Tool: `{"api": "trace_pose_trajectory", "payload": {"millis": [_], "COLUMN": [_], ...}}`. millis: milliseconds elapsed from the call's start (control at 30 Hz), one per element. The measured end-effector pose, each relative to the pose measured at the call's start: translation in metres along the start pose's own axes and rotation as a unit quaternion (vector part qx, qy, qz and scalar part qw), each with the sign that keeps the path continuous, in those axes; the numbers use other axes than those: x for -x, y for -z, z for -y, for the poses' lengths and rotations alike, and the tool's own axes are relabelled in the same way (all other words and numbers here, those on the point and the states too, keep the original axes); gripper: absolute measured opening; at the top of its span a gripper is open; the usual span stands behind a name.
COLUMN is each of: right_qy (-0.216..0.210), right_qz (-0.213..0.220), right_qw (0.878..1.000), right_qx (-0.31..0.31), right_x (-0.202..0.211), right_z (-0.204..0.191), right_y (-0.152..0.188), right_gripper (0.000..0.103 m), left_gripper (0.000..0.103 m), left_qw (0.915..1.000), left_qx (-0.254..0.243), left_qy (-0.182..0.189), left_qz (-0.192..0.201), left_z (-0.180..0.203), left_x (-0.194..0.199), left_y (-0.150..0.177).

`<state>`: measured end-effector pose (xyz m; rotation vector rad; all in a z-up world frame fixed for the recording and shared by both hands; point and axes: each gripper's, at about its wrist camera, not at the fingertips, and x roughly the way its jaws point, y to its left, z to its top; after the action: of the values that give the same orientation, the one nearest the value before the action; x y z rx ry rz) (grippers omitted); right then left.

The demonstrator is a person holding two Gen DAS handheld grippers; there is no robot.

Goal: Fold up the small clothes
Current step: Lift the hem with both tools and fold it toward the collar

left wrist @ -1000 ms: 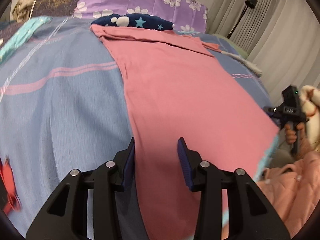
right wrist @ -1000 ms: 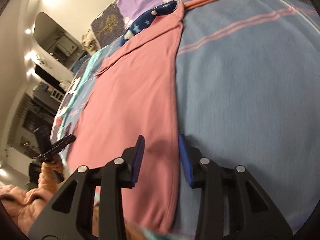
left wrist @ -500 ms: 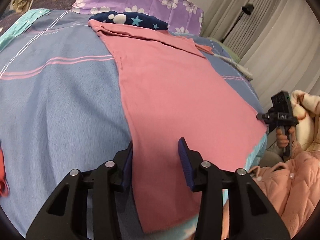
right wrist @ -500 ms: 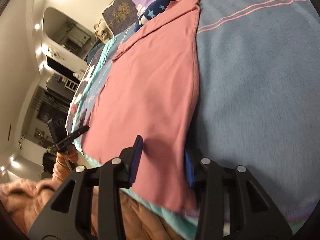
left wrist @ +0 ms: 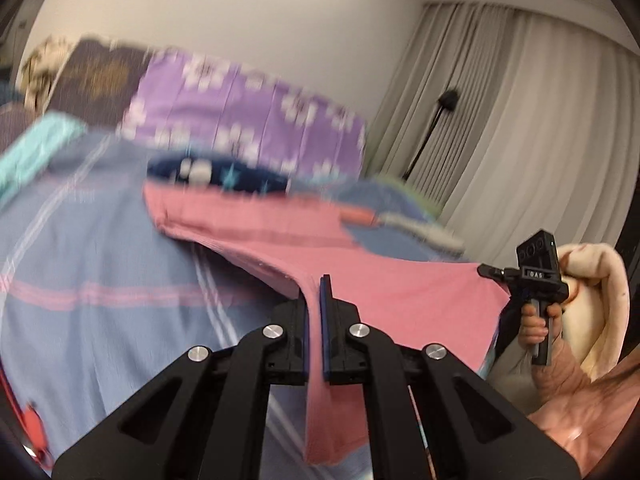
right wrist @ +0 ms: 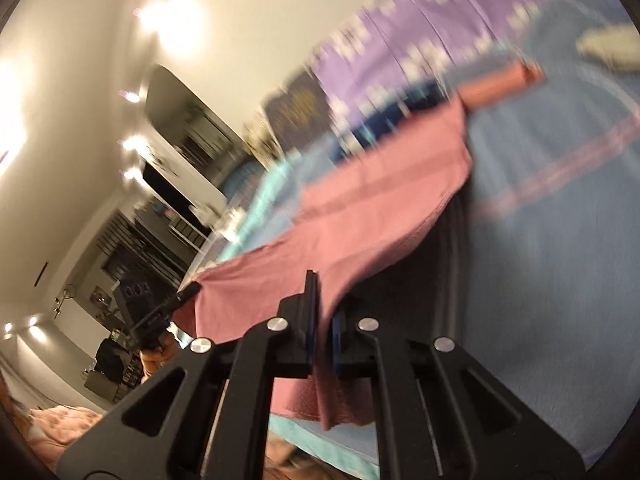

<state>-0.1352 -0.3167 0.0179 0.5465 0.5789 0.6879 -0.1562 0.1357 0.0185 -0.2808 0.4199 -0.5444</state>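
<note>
Pink garment near edge pinched in both tools, lifted off bed

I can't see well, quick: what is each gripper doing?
Left gripper: shut on the pink garment.
Right gripper: shut on the same pink garment.

One pink garment, two tools, one purple pillow.

Left wrist view: looks along its fingers, close above the bed, toward purple pillow and curtains. Right wrist view: tilted, facing the same pillow. Shared: pink garment, bed, each other's gripper.
</note>
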Motion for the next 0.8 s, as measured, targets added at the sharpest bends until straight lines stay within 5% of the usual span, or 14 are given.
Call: {"api": "trace_pose_trajectory", "payload": {"millis": [167, 267, 467, 800], "right_qy": [-0.021, 0.017, 0.057, 0.094], "right_qz": [0.061, 0.076, 0.030, 0.025], "right_qw": [0.996, 0.994, 0.998, 0.995], "right_qx": [0.060, 0.071, -0.008, -0.008], "right_x": [0.051, 0.067, 0.018, -0.060], "right_z": [-0.038, -0.037, 0.014, 0.045], "right_y": [0.004, 0.007, -0.004, -0.071], "right_gripper": [0.004, 0.003, 0.004, 0.004], "left_gripper": [0.002, 0.002, 0.002, 0.002], "left_qw": [0.9979, 0.9968, 0.9984, 0.9964], "left_qx": [-0.011, -0.023, 0.015, 0.029], "left_qy": [0.015, -0.011, -0.043, -0.080], "left_qz": [0.062, 0.076, 0.034, -0.002], "left_z": [0.026, 0.038, 0.010, -0.035], "left_x": [0.051, 0.064, 0.019, -0.051], "left_y": [-0.004, -0.001, 0.000, -0.037]}}
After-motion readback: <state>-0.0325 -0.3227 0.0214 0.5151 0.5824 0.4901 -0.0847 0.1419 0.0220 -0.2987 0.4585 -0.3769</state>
